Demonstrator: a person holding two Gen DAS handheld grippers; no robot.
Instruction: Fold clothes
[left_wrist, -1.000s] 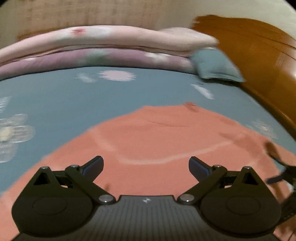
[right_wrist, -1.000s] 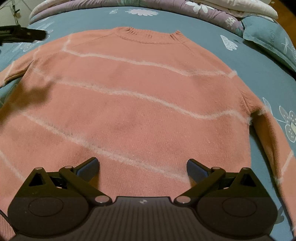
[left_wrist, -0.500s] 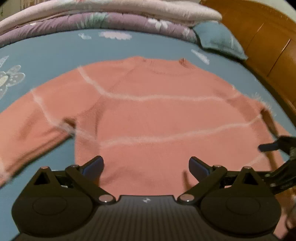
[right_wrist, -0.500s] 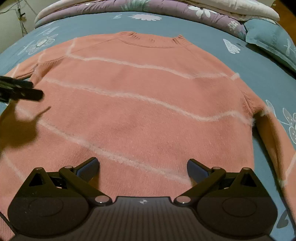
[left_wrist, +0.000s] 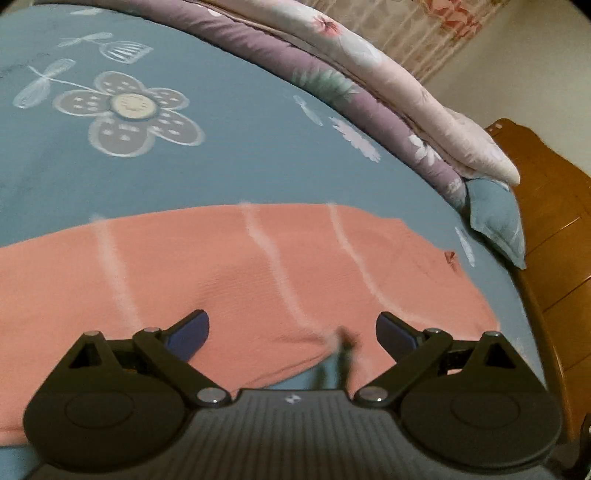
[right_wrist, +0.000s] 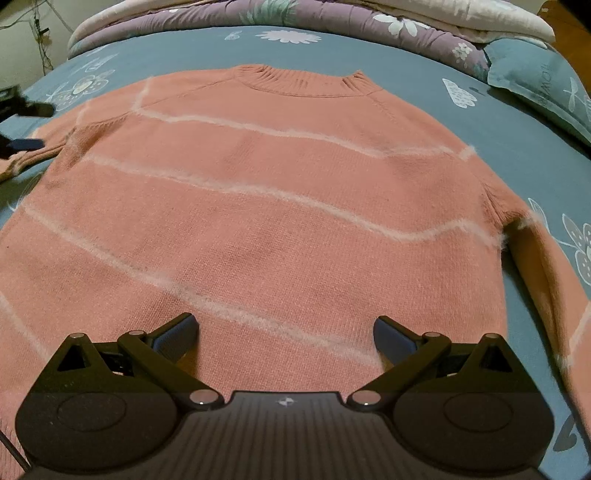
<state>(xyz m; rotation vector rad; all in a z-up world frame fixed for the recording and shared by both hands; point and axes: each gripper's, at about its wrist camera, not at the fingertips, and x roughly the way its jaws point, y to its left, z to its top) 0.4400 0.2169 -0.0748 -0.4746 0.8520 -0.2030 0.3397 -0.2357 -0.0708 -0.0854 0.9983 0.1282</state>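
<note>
A salmon-pink sweater (right_wrist: 280, 206) with thin white stripes lies flat on the bed, its collar (right_wrist: 299, 77) at the far end. My right gripper (right_wrist: 286, 328) hangs open just above the hem, nothing between its fingers. The right sleeve (right_wrist: 550, 280) runs down the right side. In the left wrist view my left gripper (left_wrist: 291, 328) is open low over the sweater (left_wrist: 221, 266) near the left sleeve and armpit. The right wrist view shows the left gripper (right_wrist: 31, 125) at the far left edge, its fingers apart above the left sleeve.
The blue flowered bedsheet (left_wrist: 221, 147) surrounds the sweater. Folded purple and pink quilts (left_wrist: 369, 85) are stacked along the far side. A blue pillow (right_wrist: 539, 81) lies at the back right, and a wooden headboard (left_wrist: 554, 240) stands behind it.
My left gripper has swung left and turned, from over the sweater's body to its left sleeve side. The right gripper has barely moved. Both stay open.
</note>
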